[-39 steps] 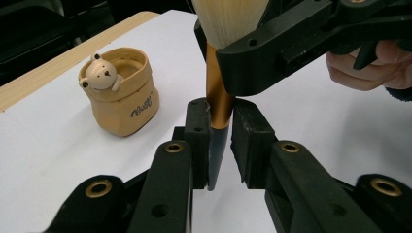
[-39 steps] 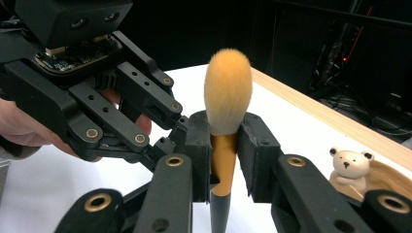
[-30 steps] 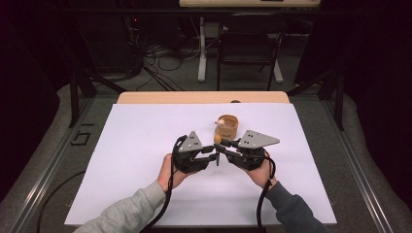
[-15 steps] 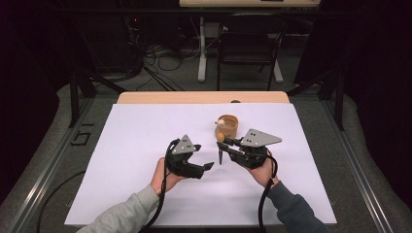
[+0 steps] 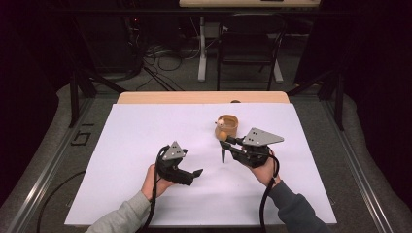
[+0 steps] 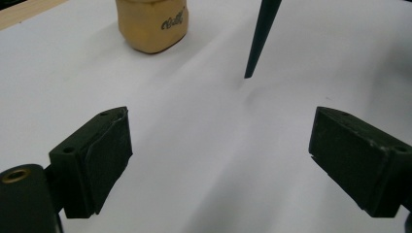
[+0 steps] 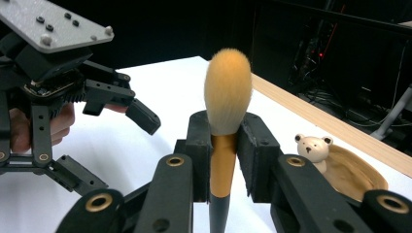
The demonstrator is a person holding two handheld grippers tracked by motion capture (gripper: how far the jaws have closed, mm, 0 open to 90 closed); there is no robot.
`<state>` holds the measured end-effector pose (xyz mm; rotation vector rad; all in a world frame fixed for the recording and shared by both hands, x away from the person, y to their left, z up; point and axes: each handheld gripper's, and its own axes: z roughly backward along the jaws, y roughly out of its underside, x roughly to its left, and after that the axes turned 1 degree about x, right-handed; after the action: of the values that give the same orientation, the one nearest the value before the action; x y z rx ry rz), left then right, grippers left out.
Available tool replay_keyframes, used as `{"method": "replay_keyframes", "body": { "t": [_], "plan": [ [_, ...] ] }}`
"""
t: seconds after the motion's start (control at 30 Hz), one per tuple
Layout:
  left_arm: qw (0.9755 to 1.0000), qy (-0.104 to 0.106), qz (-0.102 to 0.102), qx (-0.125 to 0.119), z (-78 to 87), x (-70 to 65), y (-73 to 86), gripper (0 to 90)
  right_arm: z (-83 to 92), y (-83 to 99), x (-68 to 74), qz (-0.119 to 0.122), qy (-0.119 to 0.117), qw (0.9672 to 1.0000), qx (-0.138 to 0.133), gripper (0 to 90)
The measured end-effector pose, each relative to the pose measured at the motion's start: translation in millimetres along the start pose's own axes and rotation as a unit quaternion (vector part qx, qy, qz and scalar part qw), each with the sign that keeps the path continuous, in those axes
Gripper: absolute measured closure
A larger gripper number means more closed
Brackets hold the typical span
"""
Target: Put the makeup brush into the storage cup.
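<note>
R gripper (image 7: 224, 145) clamps brush (image 7: 227, 92), handed over; L gripper (image 6: 221, 160) jaws just opened, empty. Left: prob. set brush in holder (image 5: 227, 127).

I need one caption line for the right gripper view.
Right gripper clamps a makeup brush upright beside a bear dish.

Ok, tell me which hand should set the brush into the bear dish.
Right. The right gripper already has its fingers clamped on the makeup brush, with the bear dish just beyond it. The left gripper is open, empty and farther from the dish.
</note>
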<state>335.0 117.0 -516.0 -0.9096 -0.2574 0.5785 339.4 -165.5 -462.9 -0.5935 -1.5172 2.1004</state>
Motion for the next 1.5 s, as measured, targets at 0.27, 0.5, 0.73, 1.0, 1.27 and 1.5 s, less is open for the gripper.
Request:
{"method": "replay_keyframes", "body": {
  "t": [0.27, 0.5, 0.73, 1.0, 1.27, 1.5],
  "plan": [
    [0.9999, -0.013, 0.006, 0.004, 4.0, 3.6, 17.6, 4.4, 1.5, 0.1, -2.7, -0.001, 0.010, 0.9999, 0.006, 76.2],
    [0.9998, -0.019, 0.002, 0.010, 8.9, 6.9, 23.5, 0.2, 4.7, -0.5, -6.0, 0.000, 0.019, 0.9998, 0.005, 76.2],
    [0.9995, -0.028, 0.000, 0.012, 13.5, 11.3, 30.1, 0.2, 9.6, -1.8, -10.6, -0.002, 0.028, 0.9996, 0.003, 76.2],
    [0.9994, -0.031, -0.013, 0.004, 16.9, 13.5, 38.1, 0.0, 14.9, -3.8, -16.0, -0.005, 0.040, 0.9992, 0.001, 76.2],
    [0.9996, -0.030, -0.001, 0.001, 24.0, 17.8, 44.0, 0.0, 16.5, -5.5, -18.9, -0.005, 0.048, 0.9988, -0.002, 76.2],
    [0.9993, -0.036, 0.004, -0.002, 30.9, 22.0, 48.5, 0.0, 16.8, -8.1, -22.4, -0.006, 0.055, 0.9985, -0.004, 76.2]
  ]
}}
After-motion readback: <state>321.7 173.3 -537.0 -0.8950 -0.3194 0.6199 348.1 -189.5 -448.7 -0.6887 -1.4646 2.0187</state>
